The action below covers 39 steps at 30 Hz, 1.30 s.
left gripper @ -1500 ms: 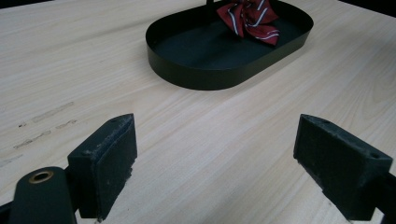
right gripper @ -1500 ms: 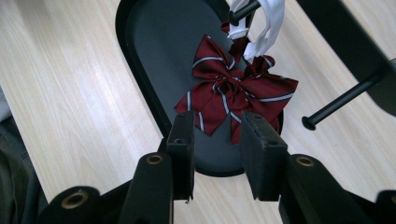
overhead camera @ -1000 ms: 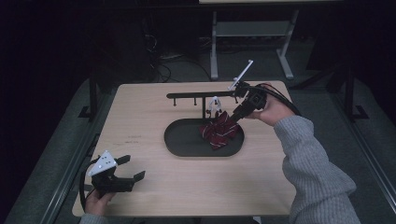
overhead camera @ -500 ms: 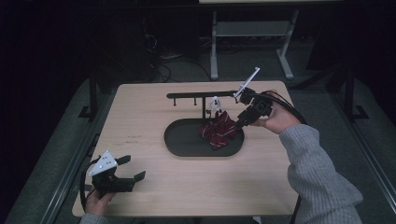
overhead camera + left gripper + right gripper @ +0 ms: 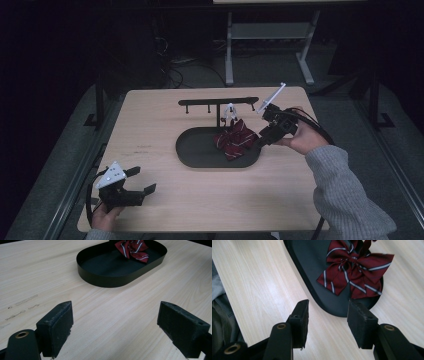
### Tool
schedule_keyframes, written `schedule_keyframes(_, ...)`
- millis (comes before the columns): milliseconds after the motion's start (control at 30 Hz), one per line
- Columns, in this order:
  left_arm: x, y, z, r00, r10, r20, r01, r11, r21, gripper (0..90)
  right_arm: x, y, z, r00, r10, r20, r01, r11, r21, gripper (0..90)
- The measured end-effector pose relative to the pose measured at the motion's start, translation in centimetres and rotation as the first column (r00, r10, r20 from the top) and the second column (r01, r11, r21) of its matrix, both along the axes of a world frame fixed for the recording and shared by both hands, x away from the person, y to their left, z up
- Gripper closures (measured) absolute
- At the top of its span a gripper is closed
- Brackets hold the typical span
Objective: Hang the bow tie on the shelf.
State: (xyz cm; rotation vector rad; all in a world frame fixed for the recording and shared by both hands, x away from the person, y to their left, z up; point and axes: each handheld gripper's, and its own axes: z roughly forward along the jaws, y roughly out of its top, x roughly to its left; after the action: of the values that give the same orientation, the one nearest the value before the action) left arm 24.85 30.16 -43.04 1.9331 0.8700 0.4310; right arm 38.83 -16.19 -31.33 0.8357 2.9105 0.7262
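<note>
A dark red bow tie with white stripes [image 5: 235, 140] [image 5: 353, 272] [image 5: 133, 248] lies in the right end of a black oval tray [image 5: 192, 152] [image 5: 312, 262] [image 5: 110, 277]. My right gripper [image 5: 261, 141] [image 5: 327, 321] hovers just off the tray's right end, open, with only the tray rim and table showing between its pads. Its jaws have just been opening. My left gripper [image 5: 137, 185] [image 5: 115, 330] rests near the table's front left corner, open wide and empty, pointing toward the tray.
A black rack with pegs [image 5: 217, 102] stands behind the tray, a small white clip [image 5: 230, 111] hanging near its post. Bare wooden tabletop [image 5: 165, 115] surrounds the tray. A grey sleeve [image 5: 345, 195] comes in from the lower right.
My right gripper has drawn back to the right, away from the bow tie, and its jaws stand wider. The bow tie now lies free in the tray. The left gripper has not moved.
</note>
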Motion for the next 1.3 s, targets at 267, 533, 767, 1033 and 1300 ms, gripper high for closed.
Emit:
schedule_keyframes(267, 0.0, 0.0, 0.0, 1.0, -0.001, -0.001, 0.001, 1.0, 0.001, 13.1, -1.0, -0.9, -1.3, 0.9999, -0.01, -0.013, 0.01, 0.9999, 0.01, 50.0)
schedule_keyframes(533, 0.0, -0.1, 0.0, 1.0, -0.003, 0.001, 0.003, 1.0, 0.004, 13.1, -1.9, -1.9, -2.8, 0.9993, -0.024, -0.029, 0.024, 0.9995, 0.018, 49.8)
schedule_keyframes(767, 0.0, -0.1, 0.0, 1.0, -0.003, 0.004, 0.003, 1.0, 0.005, 13.1, -2.7, -2.6, -3.9, 0.9984, -0.038, -0.041, 0.039, 0.9989, 0.028, 49.6)
schedule_keyframes(1033, 0.0, -0.1, 0.0, 1.0, -0.005, 0.004, 0.005, 0.9999, 0.01, 13.1, -3.8, -3.5, -5.0, 0.9971, -0.055, -0.052, 0.057, 0.9977, 0.038, 49.4)
schedule_keyframes(1300, 0.0, -0.3, -0.1, 1.0, -0.008, 0.001, 0.008, 0.9999, 0.011, 13.1, -5.2, -4.3, -6.9, 0.995, -0.071, -0.07, 0.074, 0.9963, 0.043, 49.2)
